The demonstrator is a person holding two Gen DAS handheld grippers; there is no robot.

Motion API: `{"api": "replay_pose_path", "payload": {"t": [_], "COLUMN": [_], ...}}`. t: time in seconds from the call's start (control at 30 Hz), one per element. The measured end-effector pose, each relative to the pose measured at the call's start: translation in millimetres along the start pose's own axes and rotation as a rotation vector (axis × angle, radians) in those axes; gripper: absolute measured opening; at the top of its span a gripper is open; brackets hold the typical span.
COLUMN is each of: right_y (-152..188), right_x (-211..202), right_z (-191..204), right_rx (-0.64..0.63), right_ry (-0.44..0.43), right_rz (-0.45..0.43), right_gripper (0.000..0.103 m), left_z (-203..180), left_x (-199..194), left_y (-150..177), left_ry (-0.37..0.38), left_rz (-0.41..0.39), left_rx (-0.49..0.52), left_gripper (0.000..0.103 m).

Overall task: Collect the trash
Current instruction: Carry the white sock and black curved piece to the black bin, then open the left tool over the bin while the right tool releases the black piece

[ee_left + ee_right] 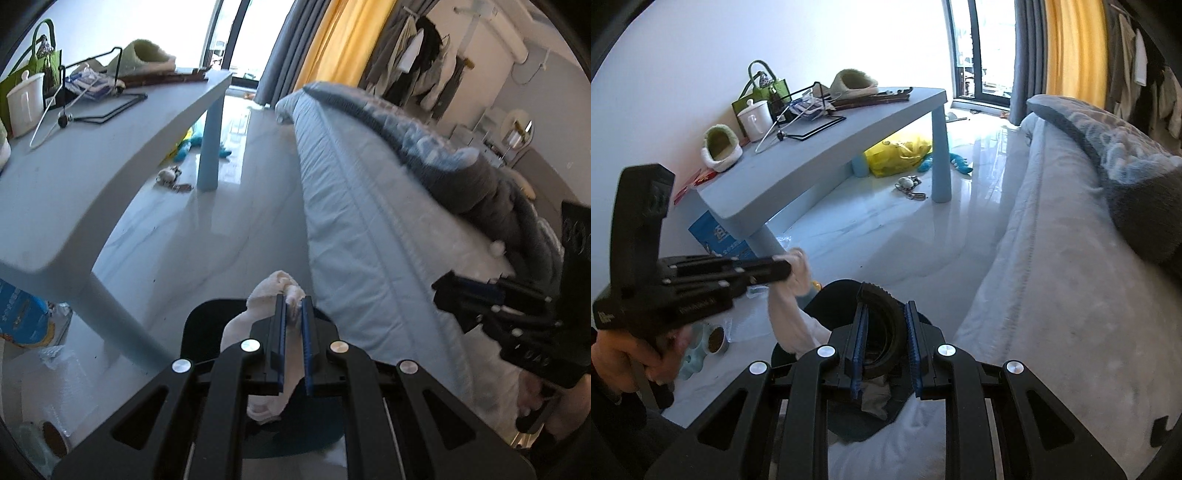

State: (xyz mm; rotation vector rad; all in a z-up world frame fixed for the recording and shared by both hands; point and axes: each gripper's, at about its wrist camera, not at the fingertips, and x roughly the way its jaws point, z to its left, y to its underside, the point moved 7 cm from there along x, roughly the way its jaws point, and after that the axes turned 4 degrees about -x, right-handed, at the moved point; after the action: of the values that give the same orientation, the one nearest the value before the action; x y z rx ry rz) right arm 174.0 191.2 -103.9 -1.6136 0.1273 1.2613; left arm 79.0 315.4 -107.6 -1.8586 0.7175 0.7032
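I have both grippers angled steeply down toward the floor between the bed [1052,295] and the blue counter [820,147]. My left gripper [293,306] is clenched on a crumpled white tissue [273,288], which is pinched between the blue pads and bulges out past the tips and below them, hanging just over the open mouth of a dark bin [207,317] on the floor. From the right wrist view I see the hand [624,354] on the left gripper's handle at the lower left. My right gripper [886,310] is closed on the bin's black rim [882,295], the rim's curved edge running between its pads.
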Motion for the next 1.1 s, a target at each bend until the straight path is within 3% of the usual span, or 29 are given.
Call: {"api": "replay_pose_path", "payload": {"t": [0.33,0.4,0.47,0.57,0.83,1.1], "right_y": [-9.8,-11.5,-11.0,-9.3,7.0,26.6], "right_x": [20.7,26.9,32.9,44.3,82.0,117.2], "right_z": [16.9,21.8,25.2,29.3,36.0,46.6], "right_rx": [-0.002,-0.004,-0.005,-0.005,-0.006,-0.005], "right_ry": [-0.013,-0.017,-0.02,-0.02,0.004,-0.009], "right_rz": [0.011,0.018,0.028,0.052,0.154,0.249], "right_gripper": [0.02,0.02,0.02,0.02,0.02,0.02], "left_z": [21.3,28.9,34.9,42.7,61.0,70.5], "left_x": [21.8,26.5,29.3,32.4,25.2,8.5], "left_y": [26.7,32.8,38.8,47.1,49.6,39.7], "left_ry": [-0.047,-0.066,-0.064,-0.065,-0.081,-0.075], "left_rz": [0.104,0.131,0.153,0.183,0.183,0.137], "left_rx": [0.015,0.01,0.001,-0.001,-0.015,-0.029], "left_gripper": [0.012,0.021,0.041,0.055,0.062,0.062]}}
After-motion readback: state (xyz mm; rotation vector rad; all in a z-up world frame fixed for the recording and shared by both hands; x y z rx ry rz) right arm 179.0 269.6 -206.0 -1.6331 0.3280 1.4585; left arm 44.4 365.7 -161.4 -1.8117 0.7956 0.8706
